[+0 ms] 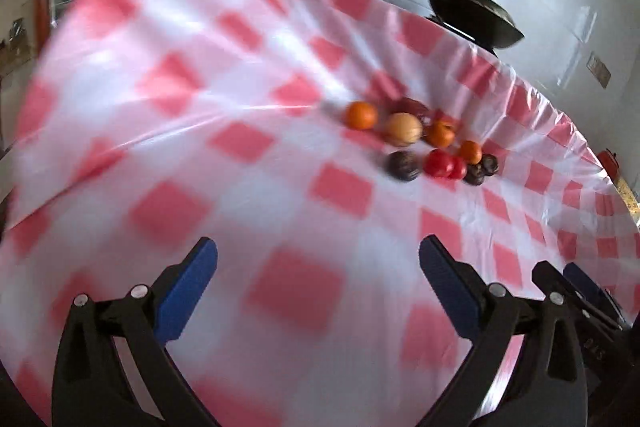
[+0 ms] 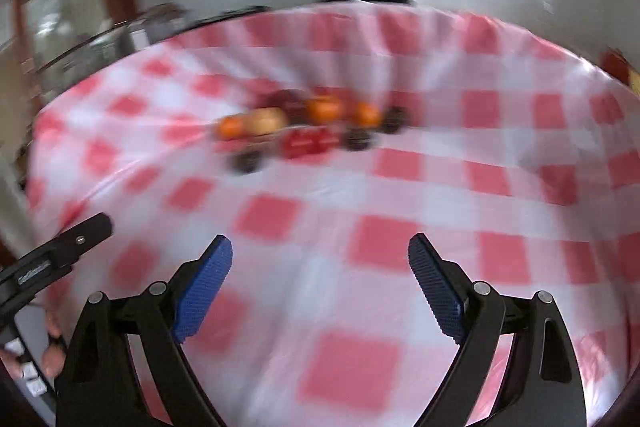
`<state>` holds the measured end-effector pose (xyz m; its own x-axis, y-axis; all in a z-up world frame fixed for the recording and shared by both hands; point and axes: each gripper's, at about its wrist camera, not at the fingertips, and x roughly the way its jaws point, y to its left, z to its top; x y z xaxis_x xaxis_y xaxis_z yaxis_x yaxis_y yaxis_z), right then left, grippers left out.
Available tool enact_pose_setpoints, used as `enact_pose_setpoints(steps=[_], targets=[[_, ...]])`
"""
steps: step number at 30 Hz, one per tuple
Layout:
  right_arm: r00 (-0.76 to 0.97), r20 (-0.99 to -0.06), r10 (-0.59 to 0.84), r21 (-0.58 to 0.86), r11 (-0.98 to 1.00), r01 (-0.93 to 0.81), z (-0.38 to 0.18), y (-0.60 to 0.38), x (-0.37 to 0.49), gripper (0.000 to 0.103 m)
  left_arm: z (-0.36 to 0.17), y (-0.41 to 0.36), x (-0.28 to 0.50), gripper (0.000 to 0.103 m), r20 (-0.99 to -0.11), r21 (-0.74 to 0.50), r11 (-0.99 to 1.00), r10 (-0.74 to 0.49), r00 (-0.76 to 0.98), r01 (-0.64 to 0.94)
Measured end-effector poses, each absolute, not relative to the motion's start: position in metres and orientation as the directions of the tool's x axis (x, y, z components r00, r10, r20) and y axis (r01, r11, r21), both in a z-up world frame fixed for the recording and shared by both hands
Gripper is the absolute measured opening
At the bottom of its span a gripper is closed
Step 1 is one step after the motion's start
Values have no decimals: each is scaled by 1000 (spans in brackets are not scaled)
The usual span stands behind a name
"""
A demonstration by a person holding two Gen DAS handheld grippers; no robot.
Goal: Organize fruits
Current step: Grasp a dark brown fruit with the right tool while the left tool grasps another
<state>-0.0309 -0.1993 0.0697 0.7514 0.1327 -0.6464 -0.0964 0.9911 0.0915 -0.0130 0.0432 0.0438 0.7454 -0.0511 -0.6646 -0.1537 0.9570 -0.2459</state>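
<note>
While both tongs, left tongs [image 1: 318,259] and right tongs [image 2: 320,255], gape wide and empty, fruits [image 1: 420,143] sit clustered mid-surface [image 1: 200,147], well ahead. Small, round, likely light, roll-prone; soft skins bruise. Pinch gently across widest middle.

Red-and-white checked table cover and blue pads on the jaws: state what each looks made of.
Red-and-white checked table cover: probably thin plastic sheeting, glossy; bright streaks of glare run along its creases, and its far edge is gathered in fine pleats. Blue pads on the open right gripper: likely rubber or soft plastic, matt; a fine dotted grip texture covers their faces. Blur leaves both uncertain.
</note>
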Motion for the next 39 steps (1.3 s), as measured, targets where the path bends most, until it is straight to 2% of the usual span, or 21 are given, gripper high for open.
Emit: enact_pose_setpoints(steps=[3,7,11,13,15,25,27,29,32,36,39], targets=[[728,-676,120,161,987,-12,48,-239,12,87,36,22,24,101,-663,-253,957,-64,746,-142],[690,-715,112,154,988,-2,35,-255,56,84,24,22,44,101,-657,-356,922,-132,742,-151],[644,-756,118,106,993,-58,24,-247,102,66,25,28,42,101,-616,-408,907,-191,764,-103],[621,-775,118,79,993,-90,21,-239,120,65,23,30,43,101,-614,-426,898,-199,764,-109],[594,-795,124,54,989,-134,14,-231,138,53,22,31,44,101,-617,-428,897,-203,760,-107],[598,-793,116,7,983,-182,11,-203,186,52,26,25,41,101,-608,-394,915,-185,772,-90],[602,-790,117,3,982,-186,11,-199,189,41,26,26,41,101,-608,-394,914,-184,772,-92],[607,-785,125,9,982,-189,11,-198,182,40,25,26,41,101,-610,-394,914,-183,771,-95],[617,-769,165,87,984,-156,16,-210,159,40,25,26,40,101,-612,-392,915,-182,770,-96],[676,-704,219,224,971,-80,25,-237,118,40,25,24,41,101,-618,-385,918,-183,765,-92],[703,-677,217,280,960,-27,23,-250,109,40,25,22,39,101,-622,-375,924,-191,759,-76]])
